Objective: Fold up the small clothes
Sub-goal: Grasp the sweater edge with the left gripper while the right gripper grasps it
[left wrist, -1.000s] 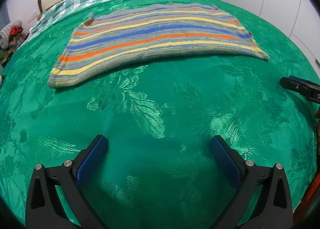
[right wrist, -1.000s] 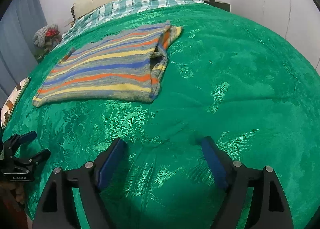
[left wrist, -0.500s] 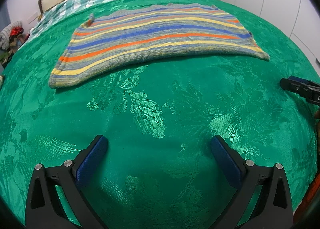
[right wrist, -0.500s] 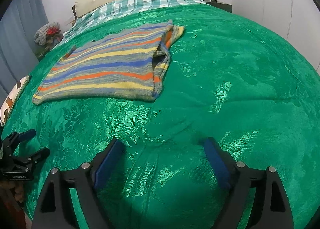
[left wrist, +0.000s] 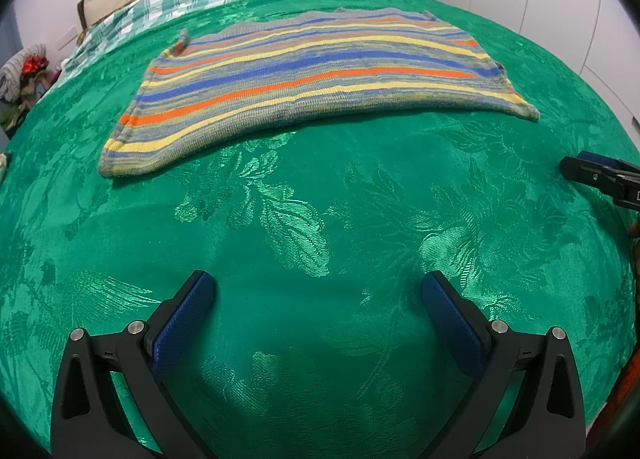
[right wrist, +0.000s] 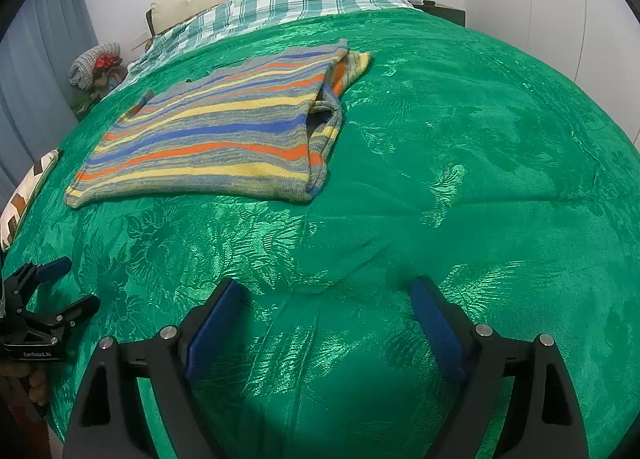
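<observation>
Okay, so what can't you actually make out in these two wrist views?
- Striped sweater, right wrist view: the folded top layer hides what lies beneath, so the number of layers is unclear.
- Right gripper, left wrist view: cut off by the right edge; its jaws can't be judged there.
- Clutter beside the bed, right wrist view: too small and distorted to identify.
- Patterned object, right wrist view: cut by the left edge.

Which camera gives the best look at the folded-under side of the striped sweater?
The right wrist view. There the striped sweater shows its right edge doubled over, with an open gap between the layers. The left wrist view shows the sweater broadside and flat, with that edge reduced to a thin corner at the far right.
</observation>
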